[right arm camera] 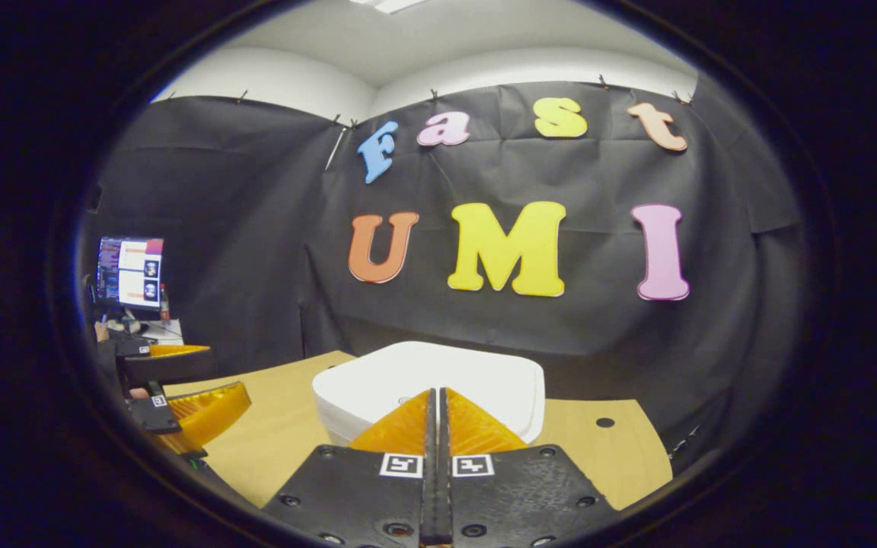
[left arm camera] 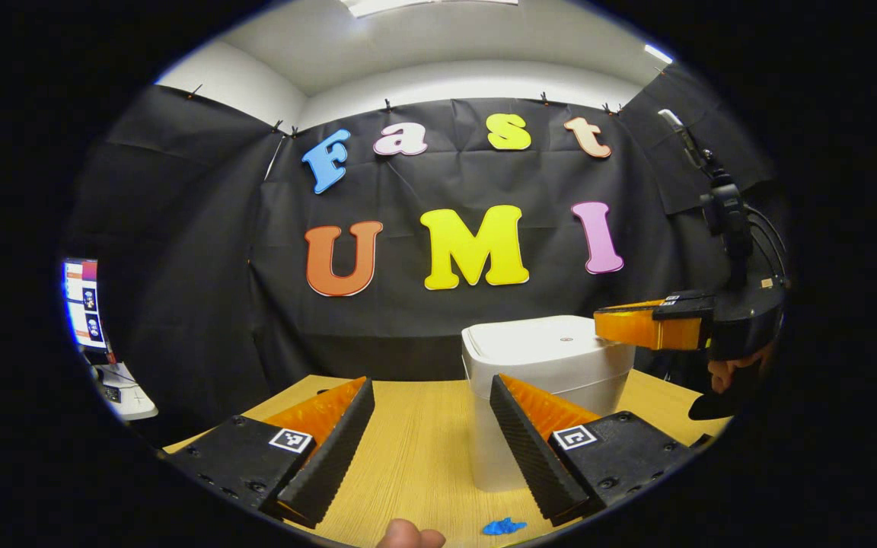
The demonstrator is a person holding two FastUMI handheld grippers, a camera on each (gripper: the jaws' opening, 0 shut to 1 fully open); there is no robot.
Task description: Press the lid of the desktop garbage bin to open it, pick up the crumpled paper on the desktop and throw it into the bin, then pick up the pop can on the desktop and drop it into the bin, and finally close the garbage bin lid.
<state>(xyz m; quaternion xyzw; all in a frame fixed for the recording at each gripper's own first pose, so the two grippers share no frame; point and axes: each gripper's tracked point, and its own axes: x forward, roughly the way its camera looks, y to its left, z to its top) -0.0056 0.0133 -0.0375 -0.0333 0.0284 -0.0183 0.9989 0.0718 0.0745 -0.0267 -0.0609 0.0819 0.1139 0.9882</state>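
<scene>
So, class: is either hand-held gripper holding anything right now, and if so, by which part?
Nothing is held. The left hand-held gripper is open with only table between its fingers; the right hand-held gripper is shut on nothing, over the bin lid.

- A plain white plastic garbage bin [left arm camera: 560,358] with a closed white lid [right arm camera: 438,373] is showing.
- A light wooden tabletop [left arm camera: 416,441] is showing pale tan with fine grain lines.
- A small bright blue scrap [left arm camera: 504,526] is lying there.

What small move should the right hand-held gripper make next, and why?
Probably press straight down: the right hand-held gripper is shut and sits just over the closed lid of the white desktop garbage bin. The left hand-held gripper waits open.
</scene>
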